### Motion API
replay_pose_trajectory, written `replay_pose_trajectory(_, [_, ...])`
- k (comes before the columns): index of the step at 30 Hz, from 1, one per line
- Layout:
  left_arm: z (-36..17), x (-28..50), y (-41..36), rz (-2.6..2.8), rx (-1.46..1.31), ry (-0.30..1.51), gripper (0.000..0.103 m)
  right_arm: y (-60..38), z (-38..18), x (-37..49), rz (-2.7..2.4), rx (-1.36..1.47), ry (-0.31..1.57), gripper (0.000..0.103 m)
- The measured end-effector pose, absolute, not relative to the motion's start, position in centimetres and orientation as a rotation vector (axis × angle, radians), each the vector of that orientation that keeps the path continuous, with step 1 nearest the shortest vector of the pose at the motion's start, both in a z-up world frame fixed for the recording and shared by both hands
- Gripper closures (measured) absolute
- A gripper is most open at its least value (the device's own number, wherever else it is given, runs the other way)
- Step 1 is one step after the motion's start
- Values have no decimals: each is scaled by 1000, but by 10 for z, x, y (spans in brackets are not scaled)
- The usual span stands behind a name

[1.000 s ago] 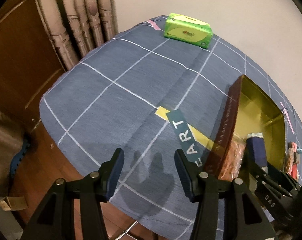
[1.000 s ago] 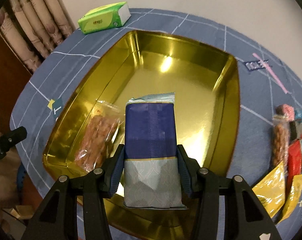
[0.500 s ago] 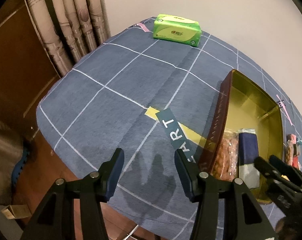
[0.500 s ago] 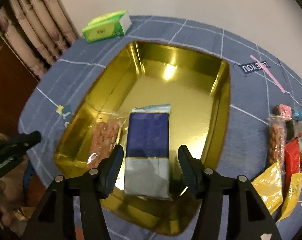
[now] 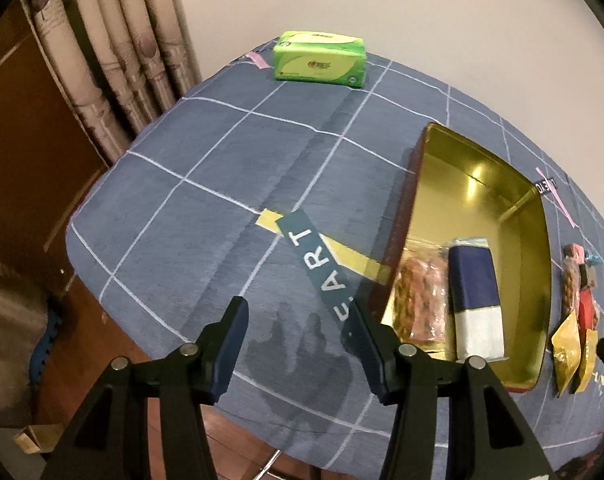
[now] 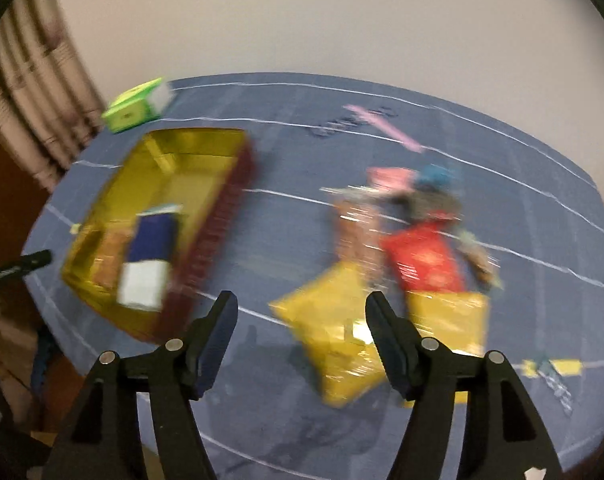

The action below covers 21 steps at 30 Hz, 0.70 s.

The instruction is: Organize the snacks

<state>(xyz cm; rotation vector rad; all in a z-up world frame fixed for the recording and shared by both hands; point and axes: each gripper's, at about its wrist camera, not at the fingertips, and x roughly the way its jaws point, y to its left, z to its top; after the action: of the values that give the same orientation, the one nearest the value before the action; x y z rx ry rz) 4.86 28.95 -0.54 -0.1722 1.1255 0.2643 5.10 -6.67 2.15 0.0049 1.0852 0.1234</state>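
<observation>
A: Start at the left of the left wrist view. What is there?

B: Patterned curtains (image 5: 114, 40) fill the upper left. A green tissue pack (image 5: 320, 59) lies at the top centre, on the far part of the blue grid tablecloth (image 5: 206, 184). At the bottom the left gripper (image 5: 298, 328) hangs over bare cloth, its jaws apart with nothing between them.

A: And further right?

B: The gold tin (image 5: 538, 240) sits at centre right. Inside its near end lie a clear bag of brown snacks (image 5: 418, 296) and, just right of it, a navy and white packet (image 5: 476, 300). Right of the tin, near the frame's right edge, loose snack packets (image 5: 578, 304) lie on the cloth.

A: What does the right wrist view show?

B: It is blurred. The tin is at centre left with the navy and white packet in it. The right gripper (image 6: 302, 320) is at the bottom centre; its jaws have just been opening and stand apart, holding nothing. A yellow packet (image 6: 334, 332) lies on the cloth beneath the gap, and a red packet (image 6: 426, 260) lies up and right of it.
</observation>
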Motion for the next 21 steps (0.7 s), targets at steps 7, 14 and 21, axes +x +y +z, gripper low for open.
replay_pose_trajectory(7, [2,47,265,231,-117,1116,50,-139,-1,34,21,23,1132,34])
replay_pose_trajectory(14, [8,45,226,174,-97,1129,50,-154,-26,34,21,0,1185,33])
replay_pose_trajectory(21, [12,44,167,64,-58,1147,50,-159,-41,38,27,33,1209,32])
